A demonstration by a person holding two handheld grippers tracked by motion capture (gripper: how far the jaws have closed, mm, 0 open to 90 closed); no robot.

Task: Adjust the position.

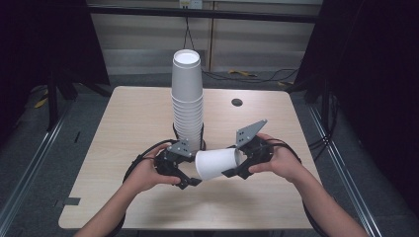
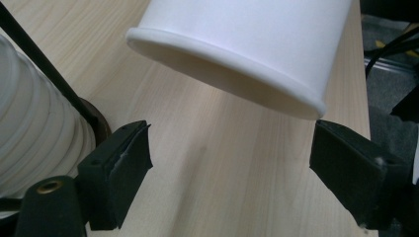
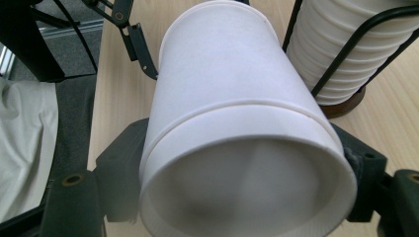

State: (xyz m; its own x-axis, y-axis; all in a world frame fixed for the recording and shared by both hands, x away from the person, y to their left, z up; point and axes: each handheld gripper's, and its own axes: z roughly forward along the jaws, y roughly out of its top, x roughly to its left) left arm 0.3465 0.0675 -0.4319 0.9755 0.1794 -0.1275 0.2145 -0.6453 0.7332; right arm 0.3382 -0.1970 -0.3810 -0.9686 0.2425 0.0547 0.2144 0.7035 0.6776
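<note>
A white paper cup (image 1: 217,164) lies on its side above the table, its open mouth toward my right gripper (image 1: 236,160). That gripper (image 3: 244,168) is shut on the cup (image 3: 222,89), one jaw on each side near the mouth; a second rim line runs around the cup's middle. My left gripper (image 1: 190,181) sits low at the cup's other end. Its jaws (image 2: 232,158) stand open over bare table, and the cup (image 2: 257,39) hangs just beyond and above them, apart from the pads. A tall stack of white cups (image 1: 188,98) stands in a black wire holder.
The cup stack (image 2: 34,138) is close beside my left gripper, and the stack (image 3: 341,54) on its round wooden base (image 3: 346,106) is also close to the held cup. The light wooden table (image 1: 138,118) has a dark hole (image 1: 237,102) at the back right. Cables lie on the floor behind.
</note>
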